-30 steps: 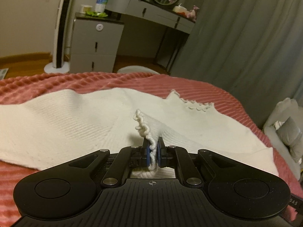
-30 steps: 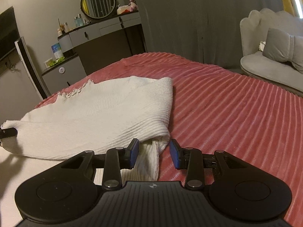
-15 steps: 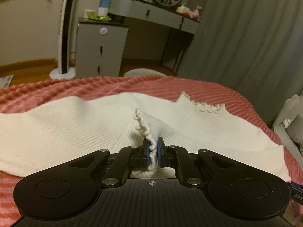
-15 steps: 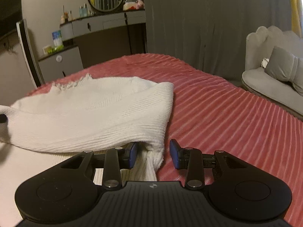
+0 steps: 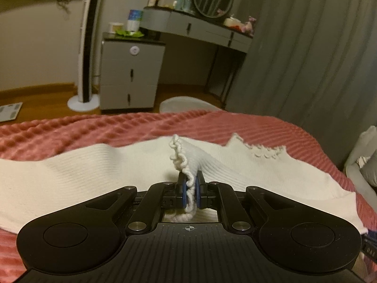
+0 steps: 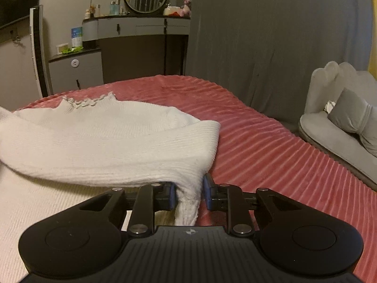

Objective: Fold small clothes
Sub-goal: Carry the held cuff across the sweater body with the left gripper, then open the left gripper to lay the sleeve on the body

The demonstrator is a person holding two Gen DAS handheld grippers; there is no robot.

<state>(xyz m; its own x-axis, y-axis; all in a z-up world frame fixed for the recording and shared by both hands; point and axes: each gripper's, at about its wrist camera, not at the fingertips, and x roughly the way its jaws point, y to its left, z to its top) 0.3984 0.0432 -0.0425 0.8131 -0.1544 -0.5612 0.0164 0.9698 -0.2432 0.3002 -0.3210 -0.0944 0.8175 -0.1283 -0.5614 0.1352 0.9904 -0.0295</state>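
A white ribbed knit garment with a scalloped trim lies on the pink bedspread. My left gripper is shut on a scalloped edge of the garment and holds it lifted. In the right wrist view the garment is folded over itself, and its corner hangs between the blue pads of my right gripper. The right jaws stand closer around the corner, still a little apart from it on the right side.
A grey drawer cabinet, a vanity desk with a round mirror and a white tower fan stand beyond the bed. Grey curtains hang at right. A grey sofa with a cushion stands right of the bed.
Both grippers have lifted and carried the garment edge forward over itself. The right jaws have narrowed around the garment corner. The left stays shut on the trim.
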